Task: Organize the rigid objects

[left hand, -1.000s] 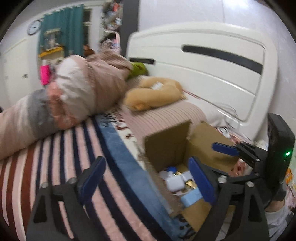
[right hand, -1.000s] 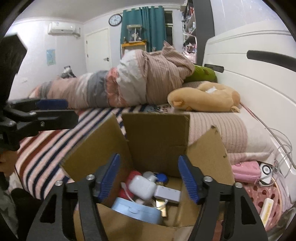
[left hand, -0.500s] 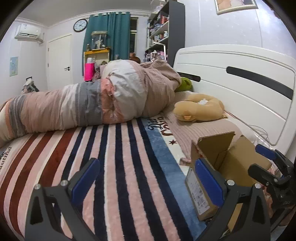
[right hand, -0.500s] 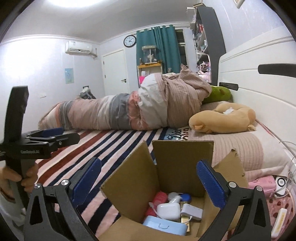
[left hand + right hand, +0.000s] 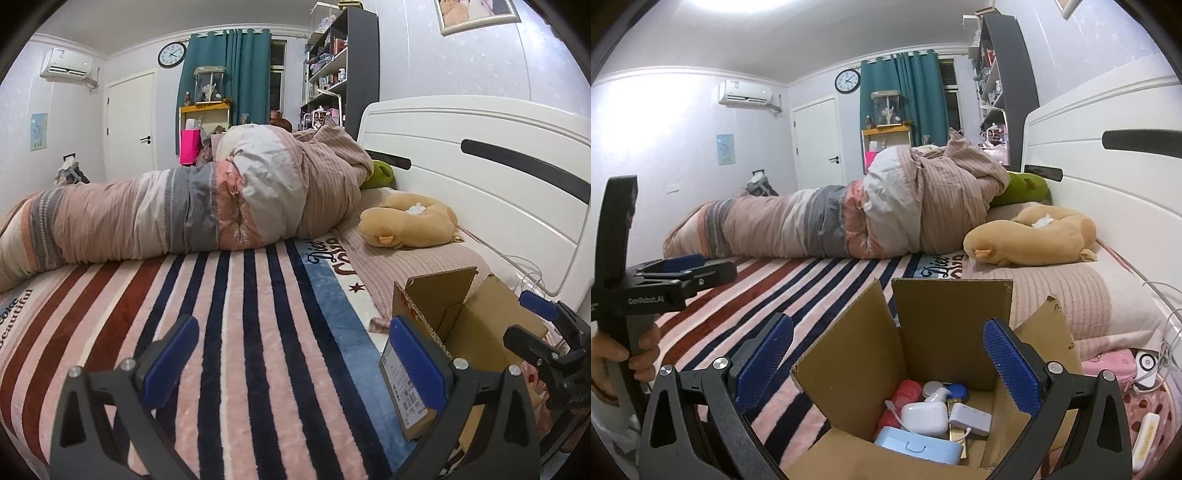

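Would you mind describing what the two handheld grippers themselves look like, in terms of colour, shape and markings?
Both are matte black frames with triangular cut-outs and silver screws. The right gripper carries blue fingertip pads with a fine diamond texture. The left gripper matches; seen from the right wrist view, its body bears white "GenRobot.AI" lettering, held by a bare hand.
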`<state>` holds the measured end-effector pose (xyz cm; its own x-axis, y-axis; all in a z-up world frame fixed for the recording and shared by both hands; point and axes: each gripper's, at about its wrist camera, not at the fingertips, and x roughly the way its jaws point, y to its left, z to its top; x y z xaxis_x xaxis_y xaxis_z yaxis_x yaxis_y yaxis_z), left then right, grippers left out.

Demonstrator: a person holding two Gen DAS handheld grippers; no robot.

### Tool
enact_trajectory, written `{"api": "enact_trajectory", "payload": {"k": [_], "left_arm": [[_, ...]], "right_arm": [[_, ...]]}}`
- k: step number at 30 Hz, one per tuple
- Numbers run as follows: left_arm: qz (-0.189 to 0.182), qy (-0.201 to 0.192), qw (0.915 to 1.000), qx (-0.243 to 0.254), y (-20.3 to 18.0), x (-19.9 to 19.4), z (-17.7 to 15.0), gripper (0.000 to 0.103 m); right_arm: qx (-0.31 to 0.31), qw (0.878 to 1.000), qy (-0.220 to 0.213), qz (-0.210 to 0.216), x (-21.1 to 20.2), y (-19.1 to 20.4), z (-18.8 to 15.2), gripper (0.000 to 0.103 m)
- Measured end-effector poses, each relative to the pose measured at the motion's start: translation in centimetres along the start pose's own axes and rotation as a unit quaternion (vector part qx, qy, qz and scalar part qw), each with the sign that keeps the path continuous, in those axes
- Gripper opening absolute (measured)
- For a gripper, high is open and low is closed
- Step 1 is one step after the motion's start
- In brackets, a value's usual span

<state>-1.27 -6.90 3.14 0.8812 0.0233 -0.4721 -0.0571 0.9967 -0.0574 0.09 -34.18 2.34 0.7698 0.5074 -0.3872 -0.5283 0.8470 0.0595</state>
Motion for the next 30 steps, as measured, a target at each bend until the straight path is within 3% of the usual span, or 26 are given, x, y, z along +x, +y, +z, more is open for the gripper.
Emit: {"api": "enact_trajectory", "payload": {"k": [30], "left_arm": [[0.019, -0.004, 0.9998, -0.009, -0.5, -0.9, -0.5, 0.102]], "right_arm": [[-0.003, 1.000, 0.006, 0.002, 0.0, -0.1, 0.1, 0.103]]}}
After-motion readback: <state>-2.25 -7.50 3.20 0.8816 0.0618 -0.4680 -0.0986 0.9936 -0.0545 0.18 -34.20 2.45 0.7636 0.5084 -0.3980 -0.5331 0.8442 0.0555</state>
